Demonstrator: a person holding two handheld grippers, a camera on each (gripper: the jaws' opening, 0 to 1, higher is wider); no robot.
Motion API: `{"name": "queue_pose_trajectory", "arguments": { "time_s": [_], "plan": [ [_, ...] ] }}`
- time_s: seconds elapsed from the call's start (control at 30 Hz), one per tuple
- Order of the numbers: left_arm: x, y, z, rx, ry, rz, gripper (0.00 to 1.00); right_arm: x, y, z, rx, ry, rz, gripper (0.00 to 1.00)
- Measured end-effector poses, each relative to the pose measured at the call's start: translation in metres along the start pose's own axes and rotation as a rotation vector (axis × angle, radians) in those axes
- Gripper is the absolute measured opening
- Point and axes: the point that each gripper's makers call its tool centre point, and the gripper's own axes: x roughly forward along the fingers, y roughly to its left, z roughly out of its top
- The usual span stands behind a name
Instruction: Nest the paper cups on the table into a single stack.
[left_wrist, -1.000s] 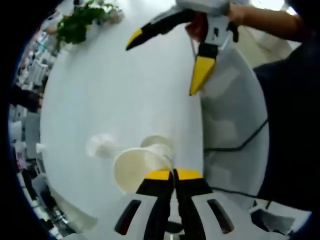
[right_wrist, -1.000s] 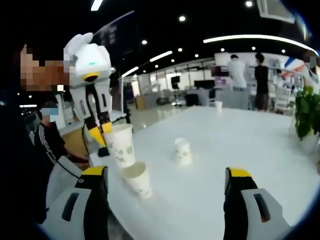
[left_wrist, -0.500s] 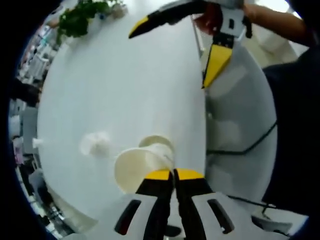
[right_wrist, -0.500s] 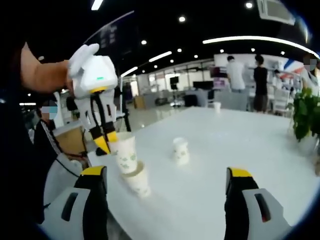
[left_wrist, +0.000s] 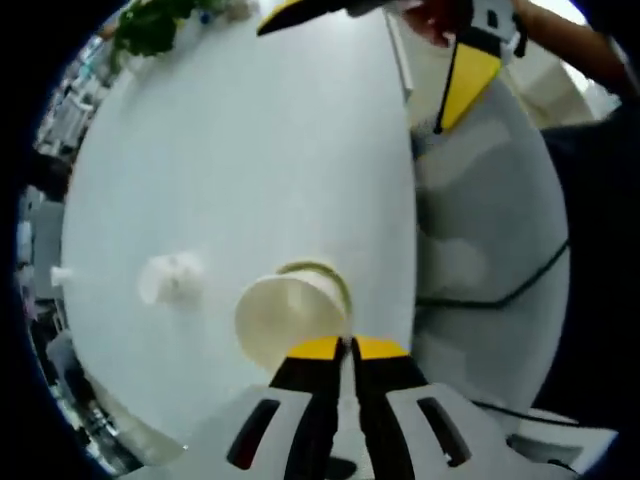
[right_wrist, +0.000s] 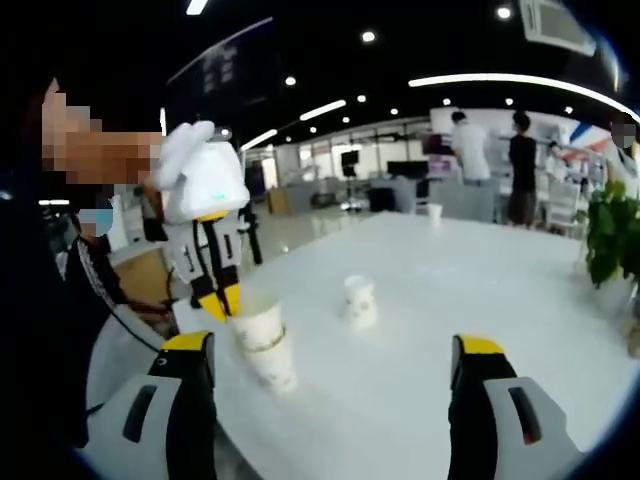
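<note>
My left gripper (left_wrist: 347, 346) is shut on the rim of a white paper cup (left_wrist: 285, 320). That cup sits partly inside a second upright cup, whose rim (left_wrist: 320, 272) peeks out beyond it. In the right gripper view the left gripper (right_wrist: 218, 302) pinches the upper cup (right_wrist: 258, 325) from above, nested in the lower cup (right_wrist: 276, 368) near the table's corner. A third cup (right_wrist: 358, 300) stands upside down further in, also seen as a blurred cup (left_wrist: 170, 278). My right gripper (right_wrist: 335, 350) is open with nothing between its jaws, and appears as the right gripper (left_wrist: 350, 78) across the table.
The white table (right_wrist: 430, 390) runs far back, its edge (left_wrist: 410, 210) close beside the cups. A small cup (right_wrist: 434, 212) stands at the far end. A potted plant (right_wrist: 610, 235) is at the right. Several people stand in the background.
The left gripper has lowered its cup down into the cup standing on the table. The right gripper has stayed open and drawn a little away.
</note>
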Motion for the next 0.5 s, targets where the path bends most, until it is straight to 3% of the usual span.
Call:
{"name": "queue_pose_trajectory", "arguments": {
  "time_s": [0.5],
  "plan": [
    [0.023, -0.002, -0.007, -0.025, 0.013, -0.029, 0.02, 0.004, 0.004, -0.004, -0.008, 0.017, 0.010, 0.96]
  ]
}}
